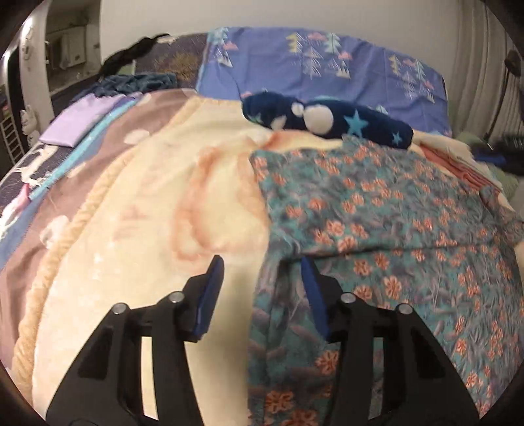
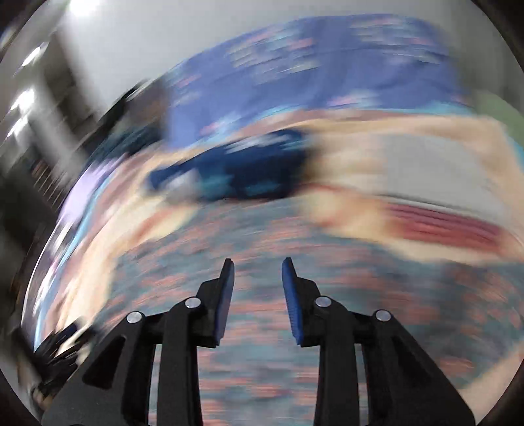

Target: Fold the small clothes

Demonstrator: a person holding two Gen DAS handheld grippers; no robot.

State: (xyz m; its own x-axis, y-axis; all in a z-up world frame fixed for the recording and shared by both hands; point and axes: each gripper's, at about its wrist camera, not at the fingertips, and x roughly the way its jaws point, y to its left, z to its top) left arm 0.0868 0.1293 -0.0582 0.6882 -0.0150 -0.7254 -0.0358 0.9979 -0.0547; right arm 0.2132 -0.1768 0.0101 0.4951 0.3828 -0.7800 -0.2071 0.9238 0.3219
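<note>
L tool open over floral garment, R tool open, empty

Place: a bedroom in a home.
Bed: a wide bed fills the left wrist view, spread with a cream plush blanket edged with a twisted cord.
Pillow: a blue pillow printed with small trees lies at the far end against a plain pale wall.
Clothes: a teal floral garment lies spread on the blanket, a dark blue star-print piece beyond it, a folded lilac cloth to the left.
Surroundings: pale curtains hang on the right; a doorway on the left opens onto another room.
Right wrist view: heavily blurred, same bedding colours.
</note>
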